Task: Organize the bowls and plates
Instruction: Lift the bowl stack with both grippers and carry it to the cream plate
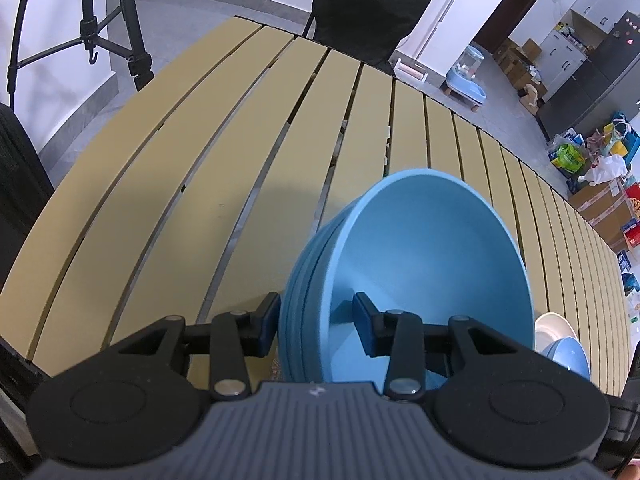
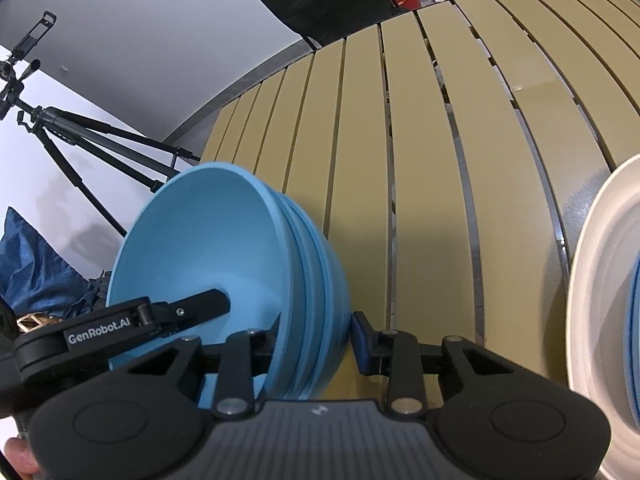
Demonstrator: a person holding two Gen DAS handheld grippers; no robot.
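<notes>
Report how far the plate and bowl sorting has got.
Done: several blue bowls are nested into one stack of blue bowls. A white plate on the slatted table already carries something blue.

In hand: the left gripper and right gripper each clamp the stack's rim wall, one finger inside, one outside, holding it tilted.

Left: set the stack down. Anything else remaining is out of view.
</notes>
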